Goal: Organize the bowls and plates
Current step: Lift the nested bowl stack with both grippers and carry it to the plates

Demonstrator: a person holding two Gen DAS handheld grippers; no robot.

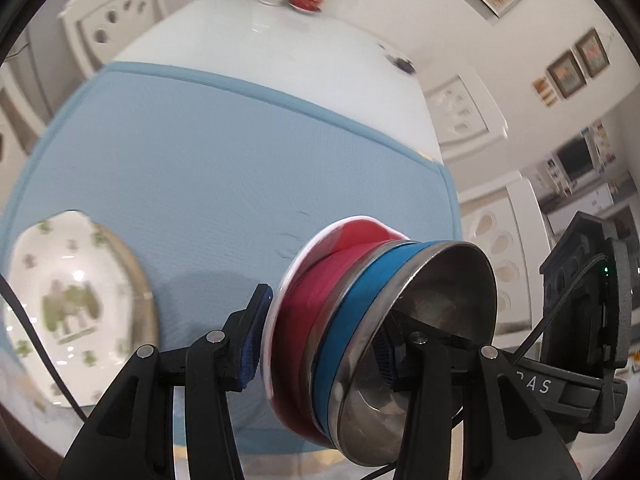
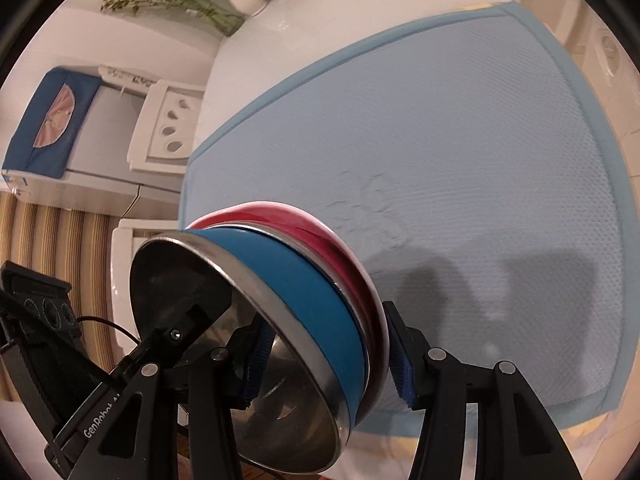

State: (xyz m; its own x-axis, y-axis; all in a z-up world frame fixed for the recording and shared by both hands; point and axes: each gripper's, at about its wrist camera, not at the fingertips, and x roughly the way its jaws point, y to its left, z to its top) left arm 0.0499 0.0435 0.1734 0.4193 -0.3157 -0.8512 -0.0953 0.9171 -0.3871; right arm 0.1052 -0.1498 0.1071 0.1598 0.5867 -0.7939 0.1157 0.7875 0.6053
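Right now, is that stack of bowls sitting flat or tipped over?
Tipped. The stack of bowls is on its side, off the blue mat, clamped by the left gripper and right gripper.

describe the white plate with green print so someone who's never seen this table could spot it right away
Start at the light blue mat covering the near end of the white table. At the mat's left edge in the left wrist view lies the white plate, flat and alone. Its green printed design sets it apart from the red, blue and steel bowl stack held by both grippers.

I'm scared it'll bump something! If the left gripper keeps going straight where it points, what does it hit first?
Probably the blue mat on the table; the patterned plate sits off to its left.
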